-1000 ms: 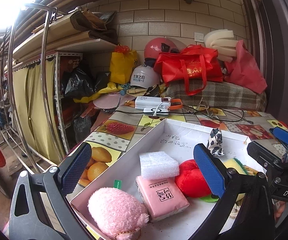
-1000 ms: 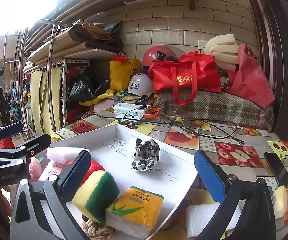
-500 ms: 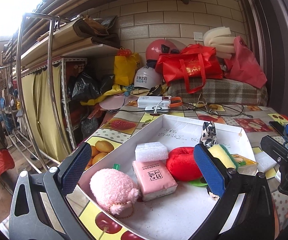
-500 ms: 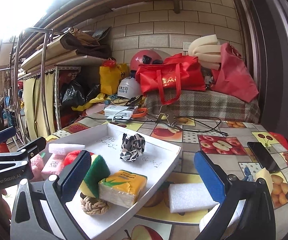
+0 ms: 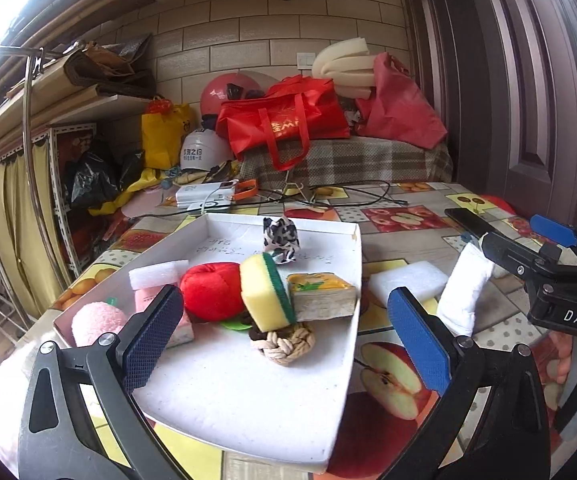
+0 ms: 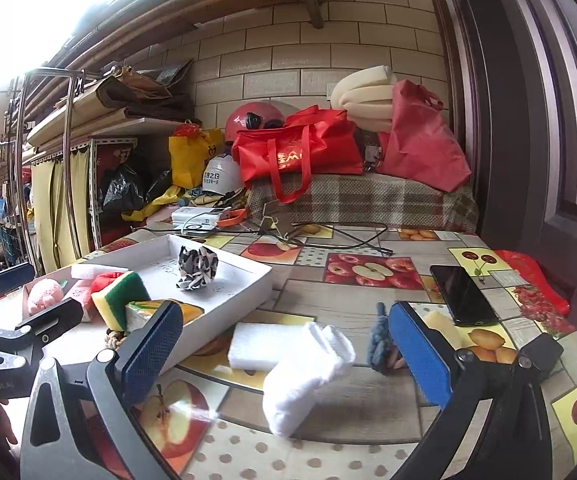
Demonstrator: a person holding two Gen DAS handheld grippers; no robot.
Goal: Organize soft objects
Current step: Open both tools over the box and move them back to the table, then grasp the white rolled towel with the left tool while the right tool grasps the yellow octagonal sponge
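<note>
Both grippers gape empty. The white sock (image 6: 304, 376), low centre of the right view, lies on the surface outside the tray (image 6: 244, 280). Limp, featherlight; I'd pinch its bunched middle.

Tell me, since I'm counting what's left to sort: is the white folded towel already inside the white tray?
No, the white folded towel lies on the fruit-patterned tablecloth, outside the white tray, beside a white foam block.

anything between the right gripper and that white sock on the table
Nothing visible. The white sock lies on the tablecloth straight ahead of the open right gripper, roughly between its fingers. The white foam block sits just behind the sock, and the blue-grey cloth is off to its right.
</note>
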